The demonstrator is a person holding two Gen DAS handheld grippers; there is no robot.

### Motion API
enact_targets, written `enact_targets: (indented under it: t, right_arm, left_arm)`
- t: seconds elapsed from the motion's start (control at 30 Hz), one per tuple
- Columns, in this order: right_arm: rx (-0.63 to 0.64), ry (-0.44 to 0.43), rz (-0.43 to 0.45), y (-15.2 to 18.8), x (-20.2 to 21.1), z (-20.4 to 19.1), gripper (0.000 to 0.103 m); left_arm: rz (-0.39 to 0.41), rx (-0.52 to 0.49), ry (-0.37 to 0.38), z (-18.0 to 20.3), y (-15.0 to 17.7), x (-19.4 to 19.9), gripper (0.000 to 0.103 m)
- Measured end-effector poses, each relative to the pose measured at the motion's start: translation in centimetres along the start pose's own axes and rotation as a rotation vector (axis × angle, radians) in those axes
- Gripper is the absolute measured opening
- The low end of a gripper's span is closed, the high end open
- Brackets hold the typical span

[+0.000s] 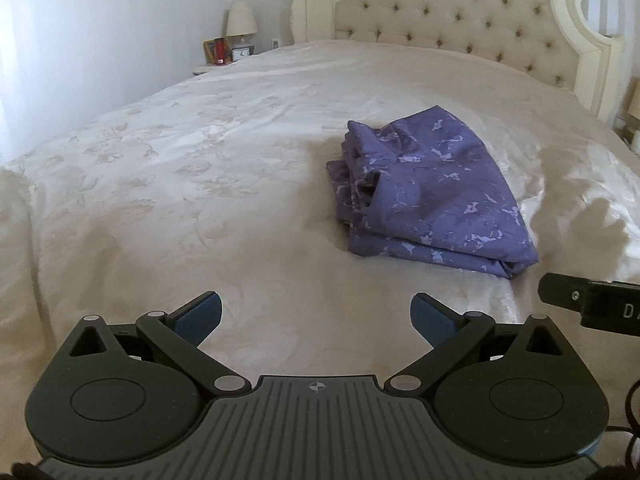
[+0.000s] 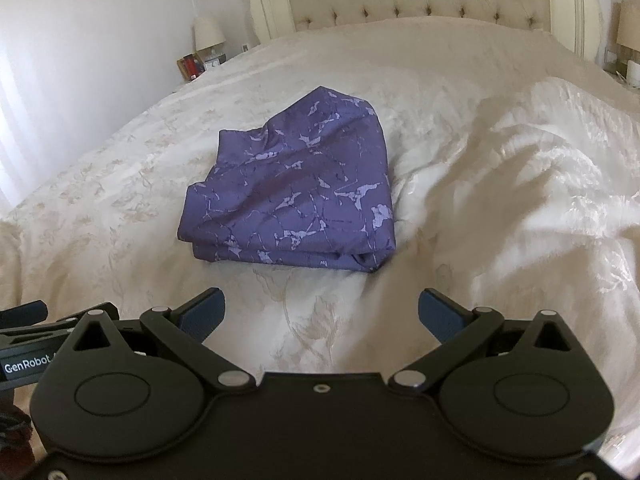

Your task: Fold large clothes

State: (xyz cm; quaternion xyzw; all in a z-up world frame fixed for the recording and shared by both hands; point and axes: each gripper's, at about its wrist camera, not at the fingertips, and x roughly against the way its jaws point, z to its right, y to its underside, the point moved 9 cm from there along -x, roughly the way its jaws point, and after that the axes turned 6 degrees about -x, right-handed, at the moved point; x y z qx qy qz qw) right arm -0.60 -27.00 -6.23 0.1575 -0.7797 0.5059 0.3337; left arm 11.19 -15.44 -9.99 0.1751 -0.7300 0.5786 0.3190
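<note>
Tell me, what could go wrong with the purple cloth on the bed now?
1. The folded purple patterned garment shows loose, uneven layers on its left edge; a nudge might undo them.
2. The cream satin bedspread is rumpled and looks slippery, so the bundle could slide or tilt.
3. Both the left gripper and right gripper are open and empty, close in front; moving forward might snag the near fold.

bed cream spread | tufted headboard | lamp nightstand | white walls
</note>
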Motion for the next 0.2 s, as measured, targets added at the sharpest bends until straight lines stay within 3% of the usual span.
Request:
enact_targets:
  t: [0.2]
  right_arm:
    - [-0.009,0.001,-0.004,0.12,-0.03,0.09,0.102]
  left_arm:
    - [-0.011,0.000,0.010,-0.14,0.17,-0.16,0.102]
